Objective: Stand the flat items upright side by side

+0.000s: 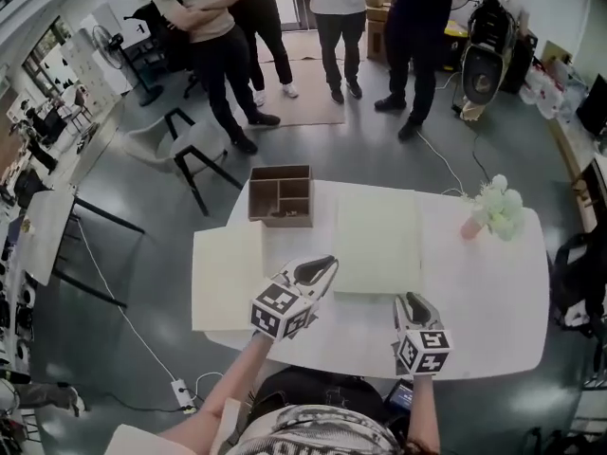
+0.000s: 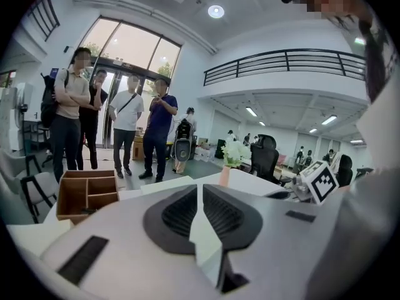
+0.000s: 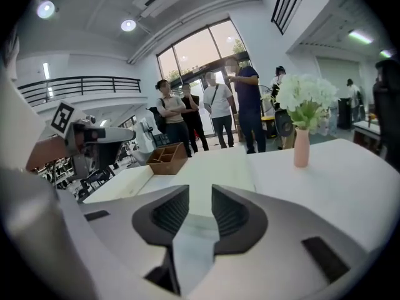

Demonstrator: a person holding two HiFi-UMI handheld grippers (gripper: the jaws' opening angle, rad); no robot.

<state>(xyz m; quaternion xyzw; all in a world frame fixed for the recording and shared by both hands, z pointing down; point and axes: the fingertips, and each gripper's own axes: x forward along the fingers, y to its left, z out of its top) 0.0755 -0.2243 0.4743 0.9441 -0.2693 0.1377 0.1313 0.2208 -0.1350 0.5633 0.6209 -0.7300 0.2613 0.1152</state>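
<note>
2 panels (image 1: 377,240) on table (image 1: 493,292), box (image 1: 282,197), vase (image 1: 471,227), onlookers (image 1: 211,27) beyond

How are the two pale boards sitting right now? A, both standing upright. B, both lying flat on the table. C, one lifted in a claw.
B: the middle board and the end board both lie flat on the table.
</note>
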